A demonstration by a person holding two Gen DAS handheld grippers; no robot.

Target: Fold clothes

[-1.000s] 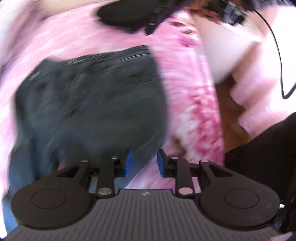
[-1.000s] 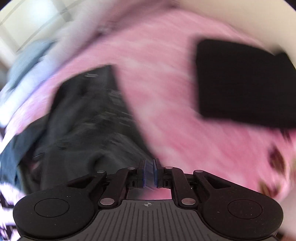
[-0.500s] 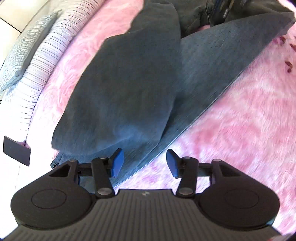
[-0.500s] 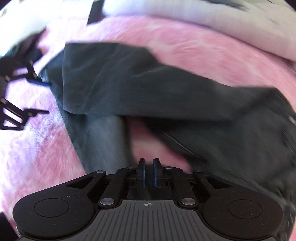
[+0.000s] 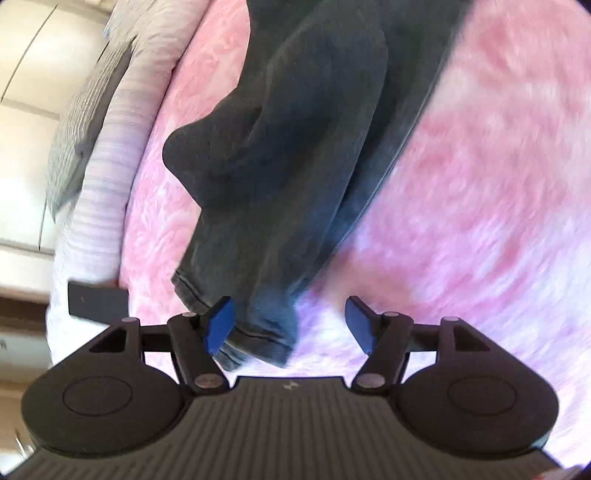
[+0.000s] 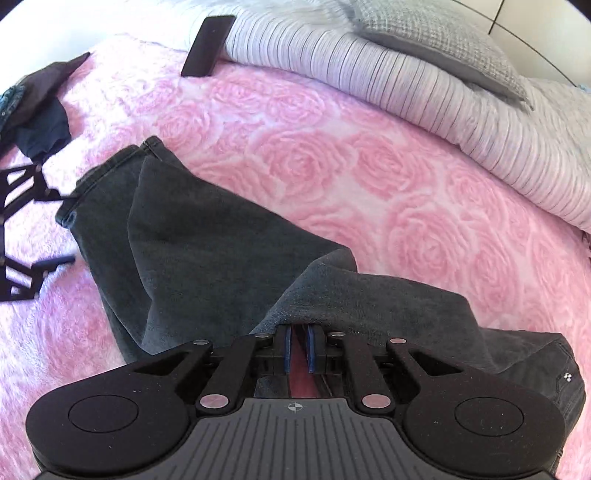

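Around the dark jeans the pink rose-patterned blanket lies bare, with wide free room toward the striped duvet and the grey pillow that bound its far edge. A black flat object rests at that edge. At the blanket's left corner a heap of dark clothes stands in the way.
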